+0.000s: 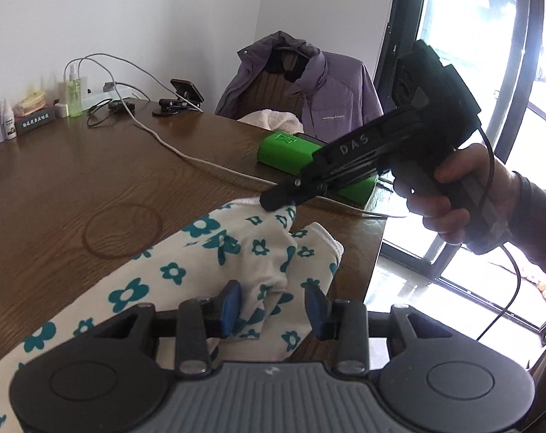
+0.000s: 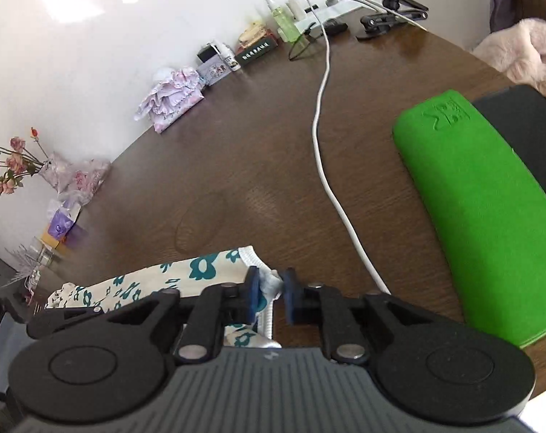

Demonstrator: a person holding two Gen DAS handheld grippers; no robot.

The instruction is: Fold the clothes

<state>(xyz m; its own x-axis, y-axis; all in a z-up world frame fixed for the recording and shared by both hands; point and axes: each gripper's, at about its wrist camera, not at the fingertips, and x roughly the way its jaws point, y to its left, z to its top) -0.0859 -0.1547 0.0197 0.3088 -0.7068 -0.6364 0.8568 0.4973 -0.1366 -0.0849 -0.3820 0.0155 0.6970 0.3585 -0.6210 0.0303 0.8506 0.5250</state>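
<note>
With your right gripper (image 2: 271, 294) pinching the cloth's (image 1: 208, 252) white hem and your left gripper (image 1: 273, 306) spread around a fold on the surface (image 1: 74, 180), close left before lifting evenly.

On the wooden table (image 2: 237, 144) there is 1 floral garment (image 1: 208, 259), white with teal flowers, and 1 green case (image 2: 489, 202) near the right edge. 1 white cable (image 2: 323, 166) crosses the top. Along the far edge I count 1 phone holder (image 2: 392, 14) and 1 green bottle (image 1: 74, 97). 1 purple jacket (image 1: 330, 97) hangs on 1 chair. 2 grippers are visible, the left gripper (image 1: 273, 310) and the right gripper (image 2: 271, 296).
</note>
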